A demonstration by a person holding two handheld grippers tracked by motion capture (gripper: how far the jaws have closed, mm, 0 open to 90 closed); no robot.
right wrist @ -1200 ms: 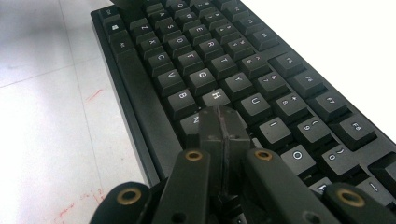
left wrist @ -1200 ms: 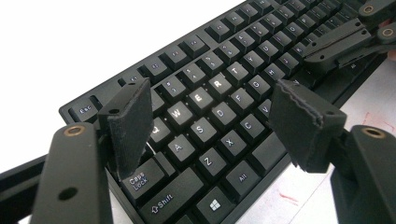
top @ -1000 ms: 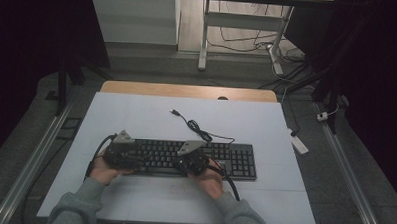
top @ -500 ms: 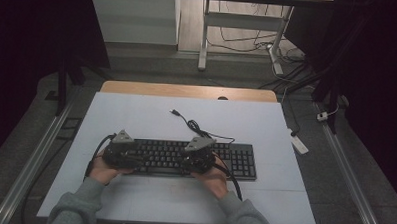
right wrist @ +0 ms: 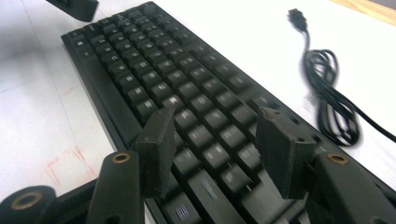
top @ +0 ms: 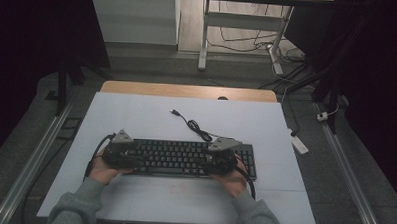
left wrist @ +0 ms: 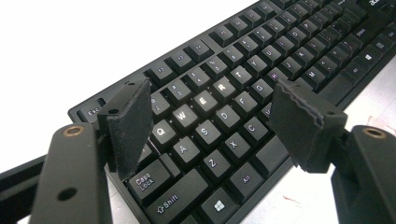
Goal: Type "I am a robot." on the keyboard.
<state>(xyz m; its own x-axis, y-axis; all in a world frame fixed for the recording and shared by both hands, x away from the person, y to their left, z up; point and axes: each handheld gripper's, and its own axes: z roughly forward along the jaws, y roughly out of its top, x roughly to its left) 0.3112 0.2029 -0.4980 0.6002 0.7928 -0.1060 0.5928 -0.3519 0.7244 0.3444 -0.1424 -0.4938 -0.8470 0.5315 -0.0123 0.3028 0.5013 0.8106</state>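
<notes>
White sheeting covers the table (top: 136,120), with a strip of bare wood along its far edge. Black and long, the keyboard (top: 185,158) lies crosswise just below the table's centre, toward six o'clock. Its cable (top: 196,128) runs off from the back edge toward twelve o'clock, coiled midway, with the plug lying loose on the sheet. Left gripper (left wrist: 210,112) hovers over the keyboard's nine o'clock end, jaws spread apart above the letter keys, gripping nothing. Right gripper (right wrist: 215,140) sits over the three o'clock part; its jaws have just been opening and stand apart with only keys beneath.
</notes>
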